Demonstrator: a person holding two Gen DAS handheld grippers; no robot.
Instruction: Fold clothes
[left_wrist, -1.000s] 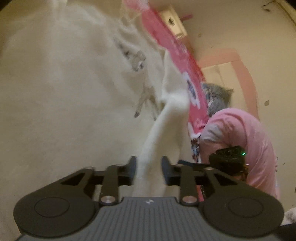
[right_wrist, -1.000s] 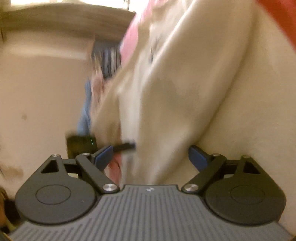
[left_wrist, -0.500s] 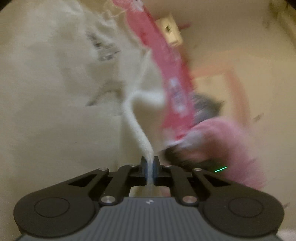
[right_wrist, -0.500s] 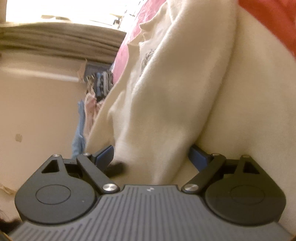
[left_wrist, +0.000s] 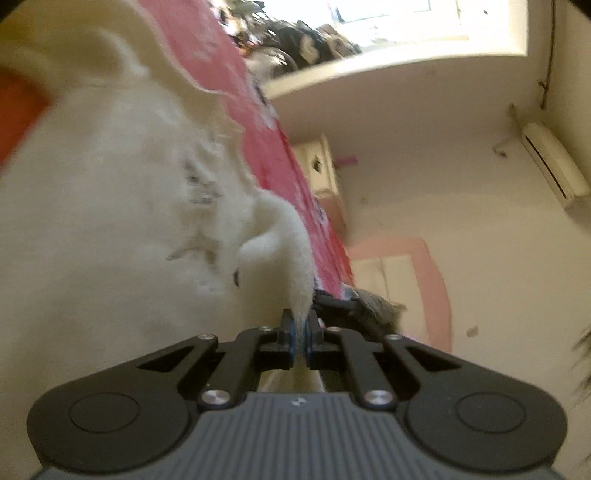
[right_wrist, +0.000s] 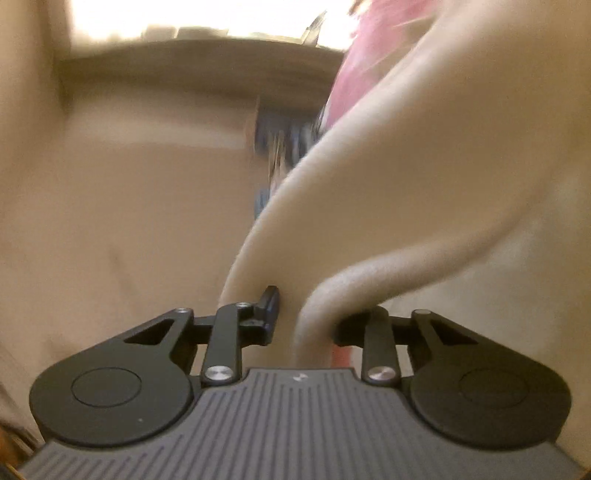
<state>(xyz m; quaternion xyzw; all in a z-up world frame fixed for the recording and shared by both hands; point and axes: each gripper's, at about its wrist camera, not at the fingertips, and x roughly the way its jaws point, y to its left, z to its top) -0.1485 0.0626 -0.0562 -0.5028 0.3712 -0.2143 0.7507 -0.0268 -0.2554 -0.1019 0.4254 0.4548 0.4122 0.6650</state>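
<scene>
Left gripper is clamped on a thin pinched edge of the cream sweater — the fabric runs straight out from between the closed jaws and spreads into the garment's body, which fills the view to the left of the gripper. A faint grey print shows on the sweater. Beyond the sweater lies a pink bedspread; further right of it, a wall air conditioner hangs on the cream wall.

In the right wrist view, the right gripper has just been closing, with a rolled fold of the same cream sweater between its jaws. The left finger touches the cloth — the fold hides the right one, so a firm grip cannot be told. Behind the sweater everything is blurred.
</scene>
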